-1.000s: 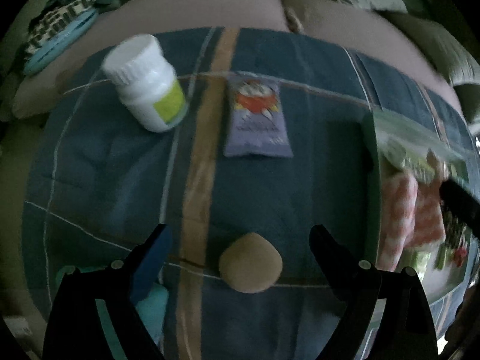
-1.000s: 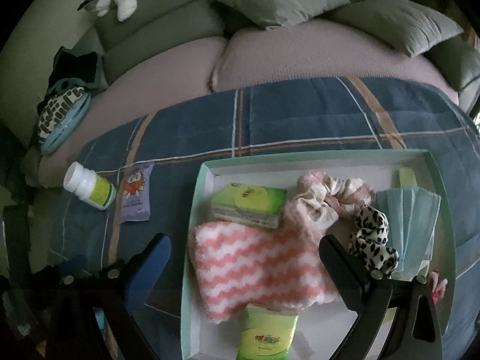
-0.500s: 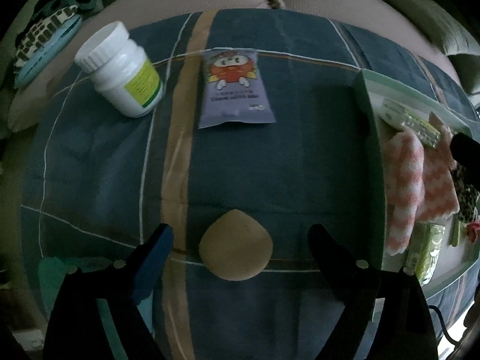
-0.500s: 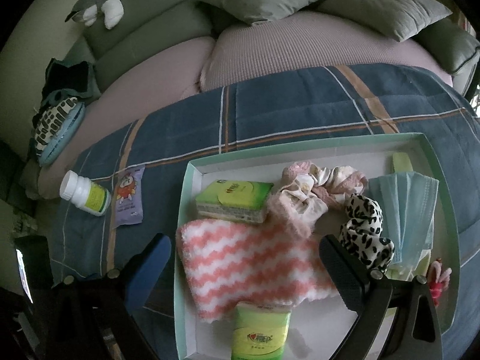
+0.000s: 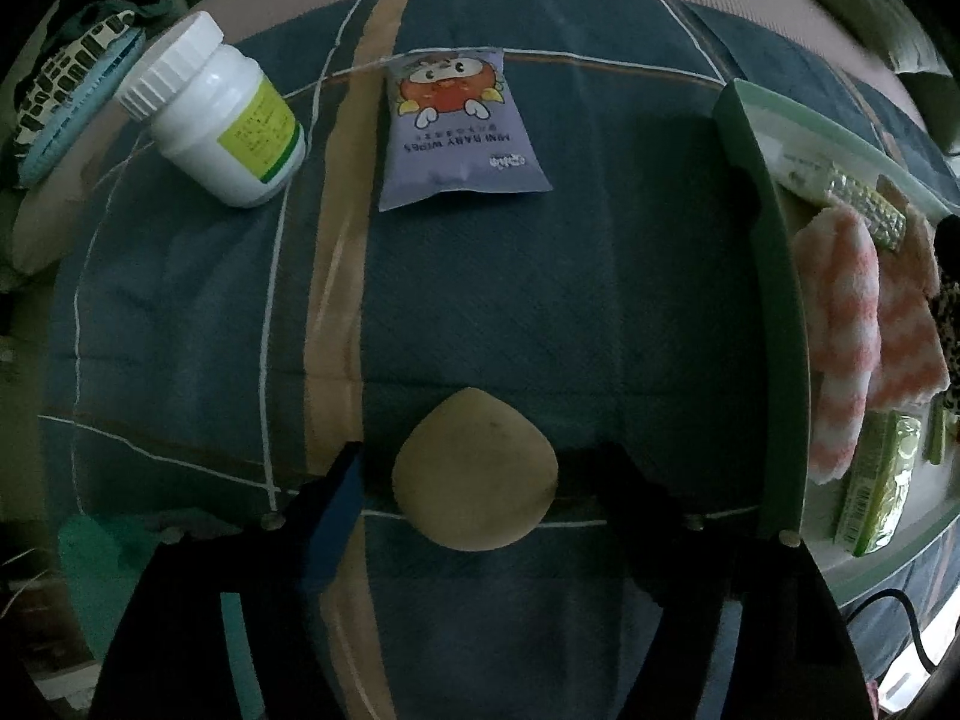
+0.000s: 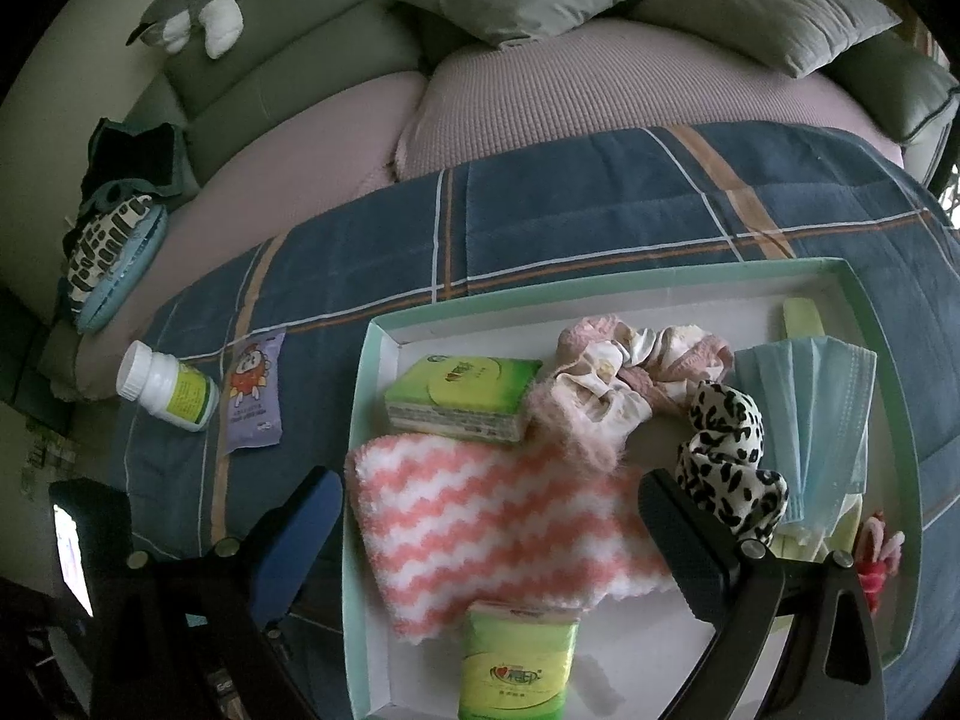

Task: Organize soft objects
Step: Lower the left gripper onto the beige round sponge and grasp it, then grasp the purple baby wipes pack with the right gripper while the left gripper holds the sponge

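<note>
We are bracketing the tan teardrop-shaped sponge puff on the blue plaid blanket with our left gripper, fingers spread, not yet pinching. Towel, tissues, scrunchies and mask are already lying in the pale green tray; our right gripper is hovering spread above it.

- We see our left gripper spread wide around a tan puff.
- Ahead lies a wipes pack; ahead-left, a bottle.
- Right: a tray.
</note>
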`<action>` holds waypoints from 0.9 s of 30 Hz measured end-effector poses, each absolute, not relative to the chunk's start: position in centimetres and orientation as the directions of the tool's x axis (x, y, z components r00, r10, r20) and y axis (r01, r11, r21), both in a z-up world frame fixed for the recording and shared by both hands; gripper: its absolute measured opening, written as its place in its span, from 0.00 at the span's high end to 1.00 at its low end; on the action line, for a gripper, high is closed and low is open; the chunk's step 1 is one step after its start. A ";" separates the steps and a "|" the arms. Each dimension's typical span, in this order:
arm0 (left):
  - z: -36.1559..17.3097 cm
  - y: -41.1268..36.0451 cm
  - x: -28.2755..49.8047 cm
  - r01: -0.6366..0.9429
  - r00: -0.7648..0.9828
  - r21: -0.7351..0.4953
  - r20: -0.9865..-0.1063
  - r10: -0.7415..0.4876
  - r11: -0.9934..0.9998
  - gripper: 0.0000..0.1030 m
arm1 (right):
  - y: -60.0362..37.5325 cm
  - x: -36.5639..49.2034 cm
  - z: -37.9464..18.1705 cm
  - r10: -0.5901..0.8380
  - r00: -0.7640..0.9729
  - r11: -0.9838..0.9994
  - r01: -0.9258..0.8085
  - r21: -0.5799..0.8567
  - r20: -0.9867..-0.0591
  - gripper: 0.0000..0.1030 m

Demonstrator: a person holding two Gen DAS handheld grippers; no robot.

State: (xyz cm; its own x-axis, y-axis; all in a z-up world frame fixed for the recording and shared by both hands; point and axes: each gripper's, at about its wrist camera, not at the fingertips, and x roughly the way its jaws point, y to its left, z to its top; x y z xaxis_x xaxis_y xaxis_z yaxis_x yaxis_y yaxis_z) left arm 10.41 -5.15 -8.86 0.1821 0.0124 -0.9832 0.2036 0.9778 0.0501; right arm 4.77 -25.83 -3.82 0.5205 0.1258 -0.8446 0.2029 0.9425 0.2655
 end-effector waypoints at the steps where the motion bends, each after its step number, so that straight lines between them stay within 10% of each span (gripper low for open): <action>1: -8.8 -4.9 10.2 0.206 0.181 0.040 -0.984 0.002 0.978 0.32 | -25.9 4.7 -3.9 0.125 0.520 0.942 0.204 0.265 -0.845 0.02; 27: -6.4 0.2 11.8 0.132 0.223 -0.147 -0.959 -0.174 0.980 0.48 | -23.2 5.2 -3.5 0.083 0.544 0.968 0.153 0.196 -0.835 0.02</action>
